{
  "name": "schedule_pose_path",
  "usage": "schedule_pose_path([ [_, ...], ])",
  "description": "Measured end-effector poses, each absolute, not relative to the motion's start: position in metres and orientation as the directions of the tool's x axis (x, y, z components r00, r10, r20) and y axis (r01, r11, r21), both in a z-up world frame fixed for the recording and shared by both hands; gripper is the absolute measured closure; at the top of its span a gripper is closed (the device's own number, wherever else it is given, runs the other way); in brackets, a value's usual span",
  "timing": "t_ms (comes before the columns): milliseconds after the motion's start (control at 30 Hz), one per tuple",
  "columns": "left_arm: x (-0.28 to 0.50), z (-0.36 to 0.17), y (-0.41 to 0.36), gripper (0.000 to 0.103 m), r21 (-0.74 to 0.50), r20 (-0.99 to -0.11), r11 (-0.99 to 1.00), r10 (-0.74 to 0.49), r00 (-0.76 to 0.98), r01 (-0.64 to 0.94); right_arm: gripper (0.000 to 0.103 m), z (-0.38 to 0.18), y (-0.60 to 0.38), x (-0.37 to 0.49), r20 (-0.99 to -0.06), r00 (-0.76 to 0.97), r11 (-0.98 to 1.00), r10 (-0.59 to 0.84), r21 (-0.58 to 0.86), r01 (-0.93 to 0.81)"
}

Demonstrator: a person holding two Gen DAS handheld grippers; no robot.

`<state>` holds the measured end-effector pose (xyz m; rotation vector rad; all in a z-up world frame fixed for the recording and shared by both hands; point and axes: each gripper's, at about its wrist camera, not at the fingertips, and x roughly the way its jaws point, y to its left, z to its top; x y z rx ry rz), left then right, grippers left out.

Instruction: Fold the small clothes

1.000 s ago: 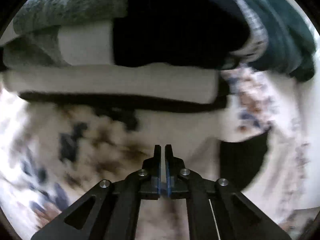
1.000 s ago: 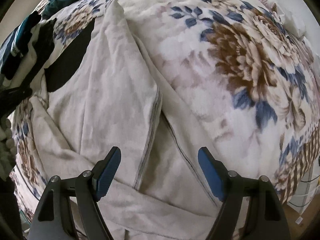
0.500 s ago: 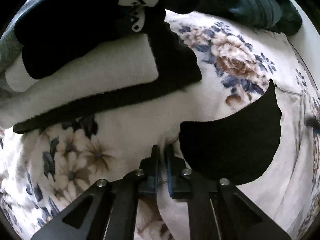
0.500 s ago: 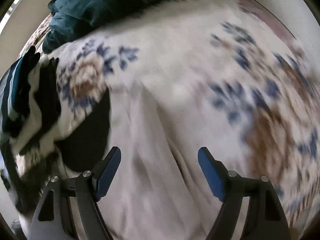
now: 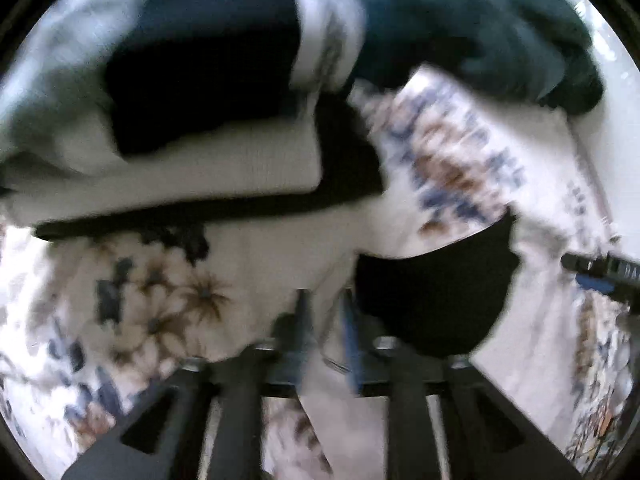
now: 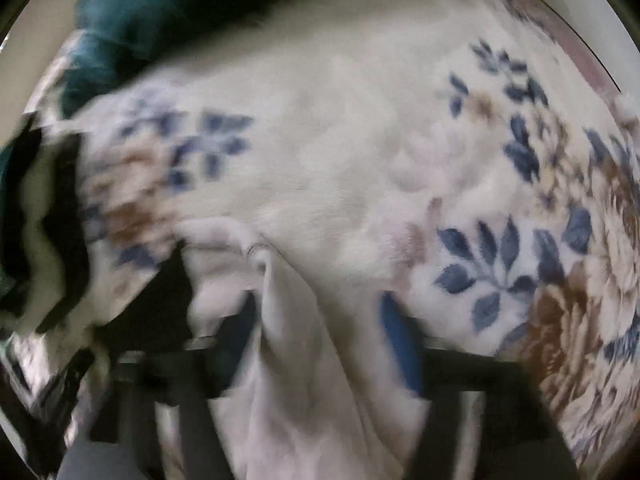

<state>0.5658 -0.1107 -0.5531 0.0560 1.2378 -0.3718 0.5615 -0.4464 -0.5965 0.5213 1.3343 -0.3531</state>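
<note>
A cream garment with a black inner neck patch (image 5: 432, 300) lies on the flowered blanket. My left gripper (image 5: 326, 328) is nearly shut, with a strip of the cream cloth (image 5: 324, 380) between its fingers, just left of the black patch. In the right wrist view my right gripper (image 6: 320, 336) is open, its blue pads either side of a raised corner of the cream garment (image 6: 288, 320). The right gripper's tip also shows at the right edge of the left wrist view (image 5: 600, 276). Both views are blurred.
A stack of folded clothes (image 5: 192, 168), cream, black and navy, lies at the back left. A dark teal garment (image 5: 480, 32) is heaped behind it and shows in the right wrist view (image 6: 132, 32). The flowered blanket (image 6: 500, 200) stretches right.
My left gripper's fingers have parted slightly and its view has swung back toward the folded stack. My right gripper has moved forward onto the garment's corner, still open.
</note>
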Motion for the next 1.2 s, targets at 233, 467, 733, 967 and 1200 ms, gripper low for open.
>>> schedule_pose_path([
  [233, 0.473, -0.464, -0.095, 0.012, -0.241, -0.874, 0.936, -0.324, 0.363, 0.256, 0.009, -0.523, -0.413, 0.448, -0.960, 0.247, 0.899, 0.129, 0.218, 0.379],
  [467, 0.336, -0.480, -0.056, 0.012, -0.235, -0.932, 0.971, -0.236, 0.276, 0.037, 0.009, -0.511, -0.407, 0.294, -0.968, 0.136, 0.897, 0.213, 0.249, 0.364],
  [733, 0.202, -0.602, -0.024, 0.013, -0.181, -0.981, 0.972, -0.189, -0.038, -0.150, 0.027, -0.596, -0.444, 0.168, -0.965, -0.016, 0.855, 0.262, 0.224, 0.468],
  [967, 0.190, -0.603, -0.036, 0.096, -0.185, -0.980, 0.980, -0.178, 0.086, -0.073, 0.100, -0.639, -0.466, 0.125, -0.945, 0.060, 0.754, 0.321, 0.294, 0.587],
  [1200, 0.191, -0.599, -0.028, 0.083, -0.318, -0.947, 0.941, -0.311, 0.077, -0.113, 0.097, -0.635, -0.465, 0.111, -0.923, 0.062, 0.758, 0.379, 0.348, 0.551],
])
